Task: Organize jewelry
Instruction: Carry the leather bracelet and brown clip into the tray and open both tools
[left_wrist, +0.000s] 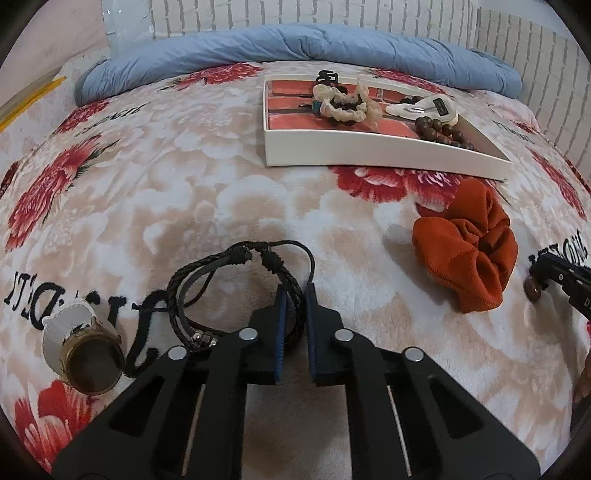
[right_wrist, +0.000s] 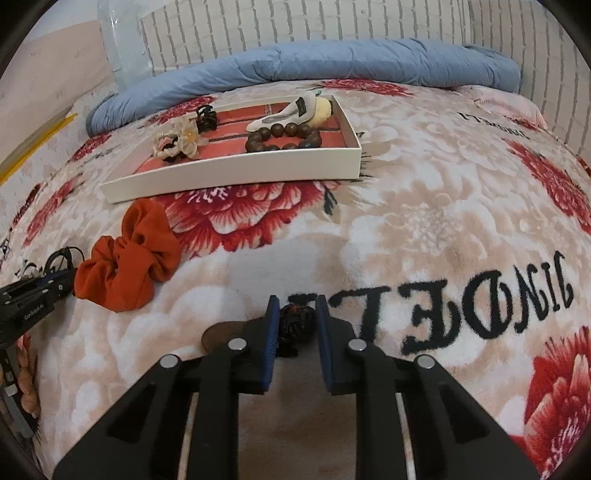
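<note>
A black braided bracelet (left_wrist: 240, 291) is pinched between the two fingers of the left gripper (left_wrist: 294, 295), which are drawn in close on one side of its loop; the rest of the loop lies on the flowery blanket (left_wrist: 184, 184). Just to its left, a round gold watch (left_wrist: 92, 365) on a white strap is seen on the blanket. A small dark bead-like thing (right_wrist: 295, 321) is held between the fingers of the right gripper (right_wrist: 295, 314), down by the blanket. An orange scrunchie (right_wrist: 129, 258) is found between the two grippers. Farther back, a white tray (right_wrist: 229, 173) is set on the blanket. Inside it are seen a brown bead bracelet (right_wrist: 284, 138), a cream scrunchie (left_wrist: 343, 105), a black claw clip (right_wrist: 206, 116) and white hair clips (left_wrist: 421, 107). A rolled blue quilt (left_wrist: 295, 44) is laid along the brick wall behind.
</note>
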